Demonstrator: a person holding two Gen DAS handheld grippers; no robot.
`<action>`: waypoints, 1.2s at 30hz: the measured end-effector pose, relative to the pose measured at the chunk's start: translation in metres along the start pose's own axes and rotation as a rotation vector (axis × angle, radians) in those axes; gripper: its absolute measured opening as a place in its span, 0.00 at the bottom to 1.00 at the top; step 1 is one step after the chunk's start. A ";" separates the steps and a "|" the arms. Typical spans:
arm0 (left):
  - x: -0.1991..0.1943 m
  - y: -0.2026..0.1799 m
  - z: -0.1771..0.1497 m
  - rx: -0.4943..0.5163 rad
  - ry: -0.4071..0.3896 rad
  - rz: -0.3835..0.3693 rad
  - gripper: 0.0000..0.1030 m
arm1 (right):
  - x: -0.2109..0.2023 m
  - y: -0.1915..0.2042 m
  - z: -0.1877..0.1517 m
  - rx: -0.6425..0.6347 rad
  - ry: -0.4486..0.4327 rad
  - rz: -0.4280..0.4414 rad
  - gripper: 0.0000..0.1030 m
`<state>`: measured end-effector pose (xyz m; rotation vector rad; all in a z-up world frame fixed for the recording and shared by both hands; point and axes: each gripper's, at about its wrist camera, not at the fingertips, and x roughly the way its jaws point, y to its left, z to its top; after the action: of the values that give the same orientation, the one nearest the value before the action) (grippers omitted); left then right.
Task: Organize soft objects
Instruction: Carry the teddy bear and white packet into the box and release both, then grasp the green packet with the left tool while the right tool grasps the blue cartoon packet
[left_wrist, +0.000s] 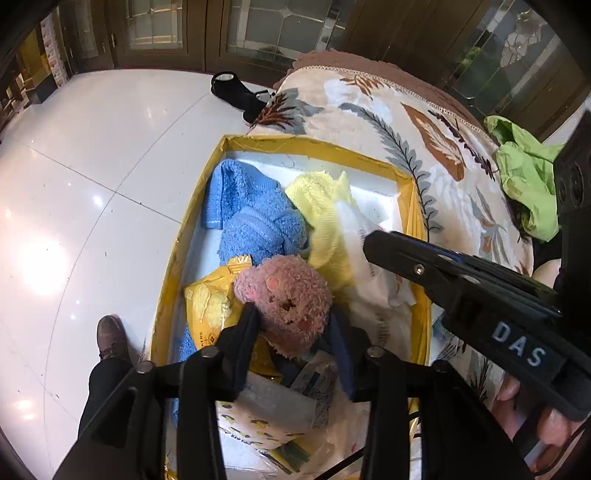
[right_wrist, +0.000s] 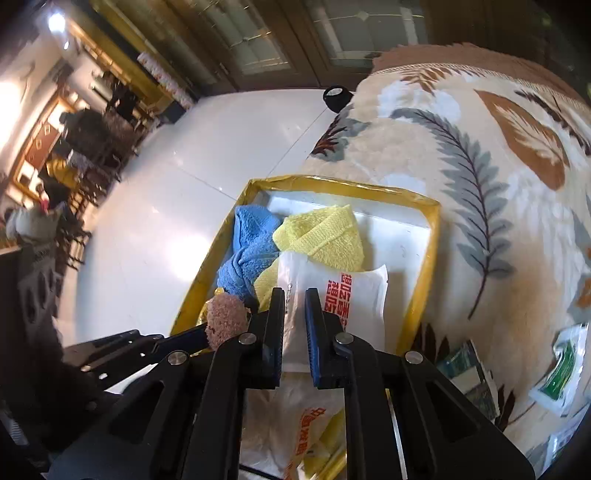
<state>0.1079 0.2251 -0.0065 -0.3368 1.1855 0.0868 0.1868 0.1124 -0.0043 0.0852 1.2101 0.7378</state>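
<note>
Left gripper (left_wrist: 291, 325): my jaws parted, straddling the pink plush (left_wrist: 284, 299), pads not pressing it.
Right gripper (right_wrist: 294, 314): my jaws slightly apart, white packet (right_wrist: 343, 295) behind the gap, no grip.
Plush: lower centre, in yellow-rimmed box (left_wrist: 317, 142).
Towels: blue towel (left_wrist: 247, 206), yellow towel (left_wrist: 321, 206), box's upper half.

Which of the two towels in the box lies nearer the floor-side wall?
The blue towel; it lies against that wall, while the yellow towel sits toward the sofa side.
</note>
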 end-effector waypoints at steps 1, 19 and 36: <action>-0.003 -0.001 0.000 0.003 -0.012 0.009 0.57 | -0.002 0.000 -0.001 0.003 -0.003 0.003 0.19; -0.048 -0.057 -0.032 0.134 -0.163 0.062 0.74 | -0.096 -0.036 -0.054 0.104 -0.167 0.040 0.33; -0.029 -0.159 -0.049 0.334 -0.195 0.070 0.74 | -0.183 -0.151 -0.133 0.308 -0.264 -0.068 0.33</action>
<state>0.0919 0.0634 0.0372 0.0076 0.9980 -0.0177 0.1141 -0.1477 0.0286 0.3827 1.0587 0.4595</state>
